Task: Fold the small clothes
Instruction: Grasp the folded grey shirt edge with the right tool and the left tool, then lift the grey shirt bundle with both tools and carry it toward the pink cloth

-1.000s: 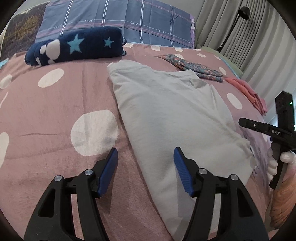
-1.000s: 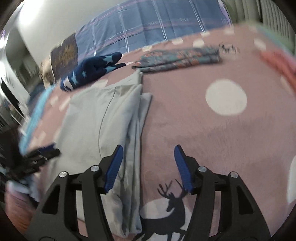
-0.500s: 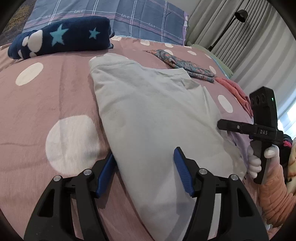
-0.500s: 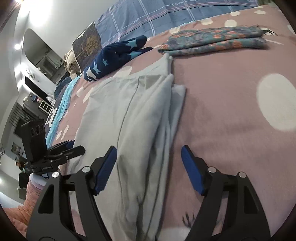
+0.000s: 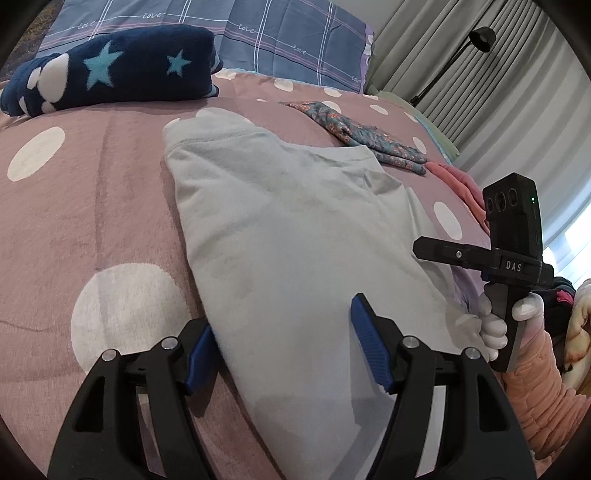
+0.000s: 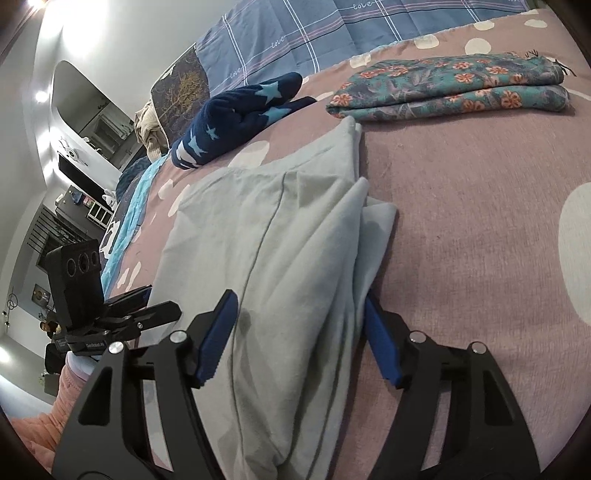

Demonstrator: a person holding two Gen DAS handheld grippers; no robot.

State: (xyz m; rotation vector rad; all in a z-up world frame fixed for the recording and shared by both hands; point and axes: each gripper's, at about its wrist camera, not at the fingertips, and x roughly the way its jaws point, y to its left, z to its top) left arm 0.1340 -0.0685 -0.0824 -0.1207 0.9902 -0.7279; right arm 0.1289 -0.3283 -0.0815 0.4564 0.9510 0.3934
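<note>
A pale grey garment (image 5: 288, 229) lies folded lengthwise on the pink dotted bedspread (image 5: 92, 192). My left gripper (image 5: 284, 339) is open and straddles its near left edge, the left finger under the cloth edge. My right gripper (image 6: 299, 332) is open and straddles the layered right edge of the same garment (image 6: 266, 236). The right gripper also shows in the left wrist view (image 5: 436, 251) at the garment's right side, and the left one in the right wrist view (image 6: 147, 306).
A folded navy star blanket (image 5: 110, 70) lies at the back left. A folded floral cloth (image 5: 369, 136) and a pink cloth (image 5: 461, 184) lie at the back right. Plaid pillows (image 5: 258, 33), curtains and a floor lamp (image 5: 476, 40) stand behind.
Both grippers have moved forward and down onto the garment, from beside its edges to straddling them. Both stay open.
</note>
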